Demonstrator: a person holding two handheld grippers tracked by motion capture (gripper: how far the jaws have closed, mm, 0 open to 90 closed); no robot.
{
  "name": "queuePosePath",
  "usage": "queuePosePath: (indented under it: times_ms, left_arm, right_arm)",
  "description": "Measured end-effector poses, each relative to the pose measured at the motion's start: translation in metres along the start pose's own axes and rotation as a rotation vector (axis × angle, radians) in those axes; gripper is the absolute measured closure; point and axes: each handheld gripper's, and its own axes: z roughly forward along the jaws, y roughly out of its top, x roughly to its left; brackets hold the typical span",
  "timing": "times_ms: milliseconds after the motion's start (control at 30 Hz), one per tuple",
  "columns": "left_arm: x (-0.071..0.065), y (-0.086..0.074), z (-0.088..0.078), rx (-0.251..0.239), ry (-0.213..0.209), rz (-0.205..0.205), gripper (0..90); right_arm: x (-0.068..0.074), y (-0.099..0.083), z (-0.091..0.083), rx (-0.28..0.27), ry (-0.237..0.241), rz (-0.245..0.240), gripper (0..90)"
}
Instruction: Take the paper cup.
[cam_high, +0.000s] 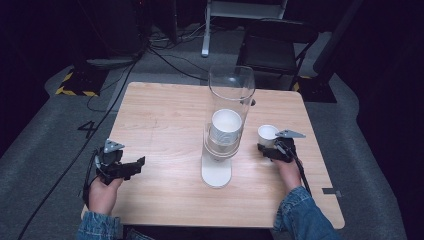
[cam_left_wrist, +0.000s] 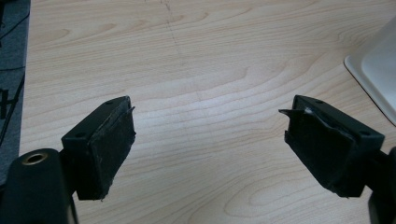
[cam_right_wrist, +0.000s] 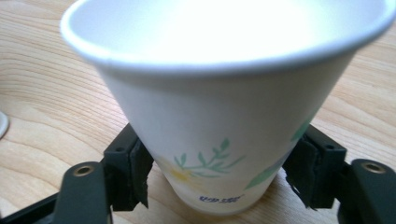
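On the pale wooden counter (cam_high: 165, 115), right of the clear cup-dispenser tube (cam_high: 227, 107), your right claw (cam_right_wrist: 219, 175) brackets the white floral paper cup (cam_right_wrist: 224, 116) low down; press gently so it won't crumple. Blue print near its base is too blurred to read. Your left claw (cam_left_wrist: 210, 144) gapes wide, empty.

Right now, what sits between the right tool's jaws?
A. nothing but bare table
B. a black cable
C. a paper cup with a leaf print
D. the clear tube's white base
C: in the right gripper view the paper cup stands between the right tool's jaws, one at each side of its base.
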Motion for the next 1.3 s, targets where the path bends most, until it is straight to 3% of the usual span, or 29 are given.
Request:
queuePosePath:
  times_ms: [267, 533, 867, 1300]
  left_arm:
    - [0.0, 0.001, 0.001, -0.002, 0.0, 0.001, 15.8]
    - [0.001, 0.003, 0.002, 0.0, -0.006, 0.006, 15.8]
    - [0.001, 0.004, 0.003, 0.006, -0.015, 0.011, 15.8]
    - [0.001, 0.004, 0.005, 0.014, -0.015, 0.021, 15.8]
  right_arm:
    - [-0.007, -0.001, -0.004, 0.008, -0.004, 0.053, 16.2]
    - [-0.005, 0.004, -0.026, -0.013, 0.013, 0.036, 14.2]
    - [-0.011, 0.012, -0.074, -0.14, 0.033, 0.059, 14.1]
    - [-0.027, 0.014, -0.13, -0.153, 0.016, -0.039, 14.1]
